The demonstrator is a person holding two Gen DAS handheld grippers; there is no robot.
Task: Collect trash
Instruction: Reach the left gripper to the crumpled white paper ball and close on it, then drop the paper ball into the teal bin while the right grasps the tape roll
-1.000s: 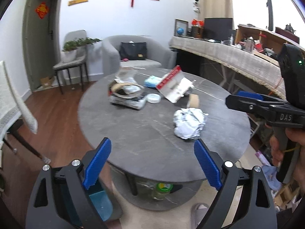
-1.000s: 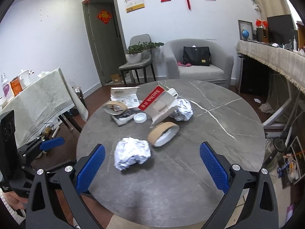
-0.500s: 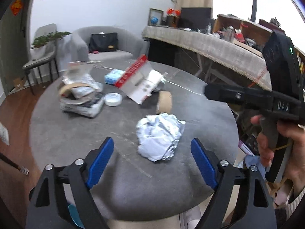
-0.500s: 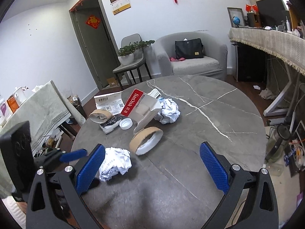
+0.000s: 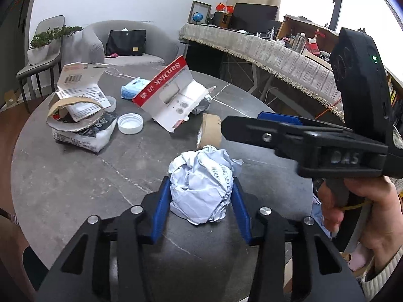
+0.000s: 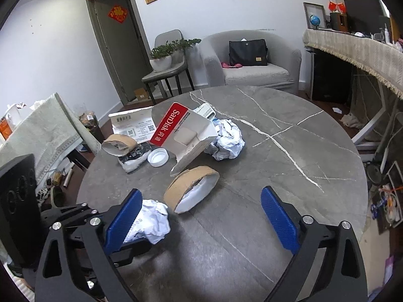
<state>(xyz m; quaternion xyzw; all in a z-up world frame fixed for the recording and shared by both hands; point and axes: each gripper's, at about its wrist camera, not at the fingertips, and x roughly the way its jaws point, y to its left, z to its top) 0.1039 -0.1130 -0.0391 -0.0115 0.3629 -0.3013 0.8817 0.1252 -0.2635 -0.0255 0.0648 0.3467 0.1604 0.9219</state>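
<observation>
Grey marbled stone is forming the round counter [image 6: 289, 156], smooth and white-veined. Over the past second the left tongs [image 5: 200, 196] have been narrowing from spread to pinching the crumpled paper ball [image 5: 202, 186] near the front rim; pad contact is probably firm, though creases are hiding it. Collection is thus beginning. The right tongs [image 6: 199, 216] are hanging spread above a torn cardboard ring [image 6: 190, 188]. Stiff red-and-white card packaging [image 6: 183, 136] is leaning on a second paper wad [image 6: 228, 139].

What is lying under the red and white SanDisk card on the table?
The SanDisk card stands tilted. A crumpled paper ball lies partly under its right edge, and a blue and white packet lies behind it. What else it covers on the table cannot be seen.
</observation>
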